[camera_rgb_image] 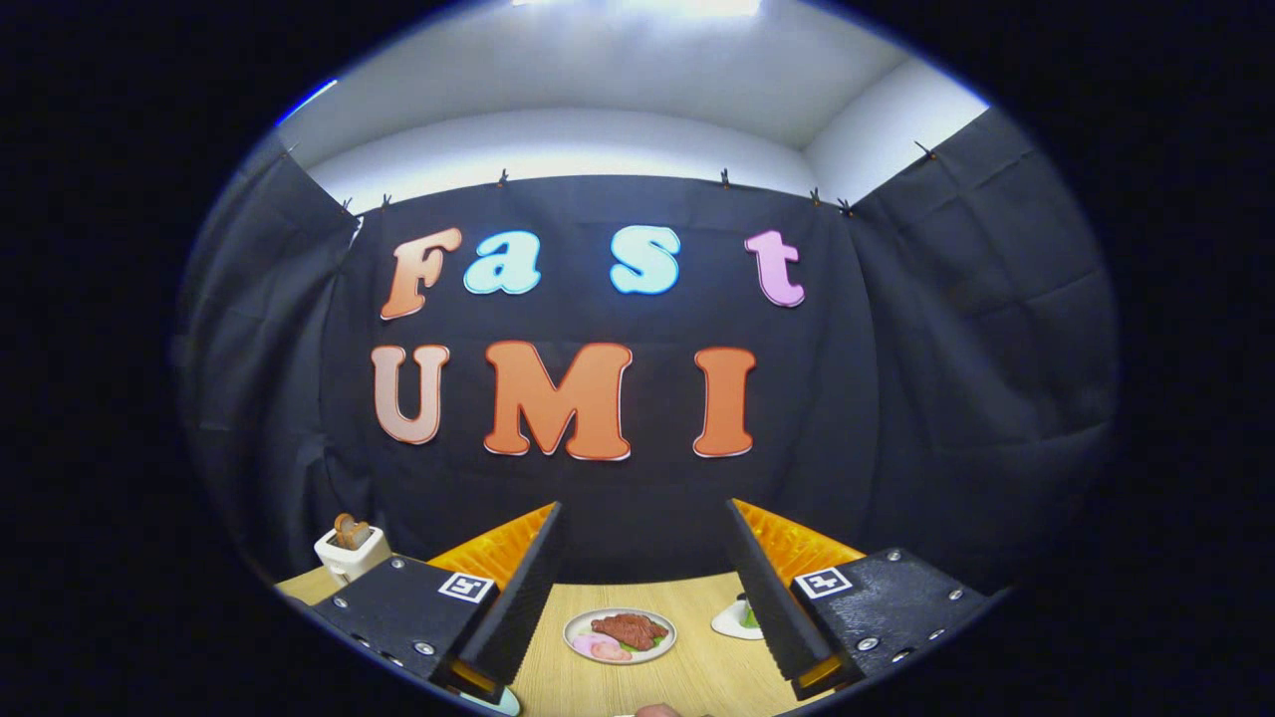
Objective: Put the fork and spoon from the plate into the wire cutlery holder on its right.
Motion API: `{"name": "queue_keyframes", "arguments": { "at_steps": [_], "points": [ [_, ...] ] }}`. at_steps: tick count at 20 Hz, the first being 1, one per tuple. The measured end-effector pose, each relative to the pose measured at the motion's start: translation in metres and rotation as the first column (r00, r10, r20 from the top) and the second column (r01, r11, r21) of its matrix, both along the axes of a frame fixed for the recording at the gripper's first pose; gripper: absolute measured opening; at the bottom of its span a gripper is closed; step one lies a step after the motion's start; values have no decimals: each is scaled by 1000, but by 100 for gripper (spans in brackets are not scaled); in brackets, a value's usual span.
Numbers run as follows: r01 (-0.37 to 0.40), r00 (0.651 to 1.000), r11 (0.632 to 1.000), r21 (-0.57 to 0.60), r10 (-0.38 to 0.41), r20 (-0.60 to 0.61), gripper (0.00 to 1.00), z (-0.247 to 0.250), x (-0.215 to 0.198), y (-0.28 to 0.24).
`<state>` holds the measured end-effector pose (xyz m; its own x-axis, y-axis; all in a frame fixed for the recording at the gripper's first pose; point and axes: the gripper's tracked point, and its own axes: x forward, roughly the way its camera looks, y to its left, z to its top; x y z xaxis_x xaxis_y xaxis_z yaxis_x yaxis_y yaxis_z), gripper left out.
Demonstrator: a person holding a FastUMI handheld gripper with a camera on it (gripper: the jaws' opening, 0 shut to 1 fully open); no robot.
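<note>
A: gripper [642, 504] status?
B: Jaws wide, nothing between them. It hangs high and level over the table [598, 687], aimed more at the back wall than at the work. Reads to me as a survey pose, with no grasp set up yet.
A: Where are the fork and spoon?
B: Can't tell. 1 plate [637, 613] sits just ahead, centred between the 2 fingers, but it carries food: a brown slab and pink slices, no cutlery I can make out. A pale rim [495, 703] peeks out under the left finger. Could be another dish, too little of it to say.
A: Cutlery heading, long axis?
B: Can't tell either one. I'd guess it needs a tilt down first.
A: wire cutlery holder?
B: Can't place it. The right finger covers part of a small white dish [732, 622] with something green on it, just beside the plate. A toaster [351, 551] with a slice in it stands off past the left finger, well apart.
A: Why so wide open?
B: My read: ready to straddle a thin handle across its long axis once found. Likely 0 of 2 items moved.
</note>
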<state>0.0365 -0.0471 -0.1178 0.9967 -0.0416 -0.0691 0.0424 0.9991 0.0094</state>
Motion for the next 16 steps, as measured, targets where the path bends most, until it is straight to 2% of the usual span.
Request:
{"name": "queue_keyframes", "arguments": {
  "at_steps": [6, 9, 12, 16],
  "points": [
    [-69, 995, 995, 68, 73, -67, 94, -21, -8, 62],
    [-70, 994, 997, 37, 73, -80, 96, -27, -4, 85],
    [-133, 987, 991, 21, 135, -86, 97, -29, -9, 127],
    [-216, 957, 976, 31, 218, -191, 97, -64, -16, 183]
  ]
}}
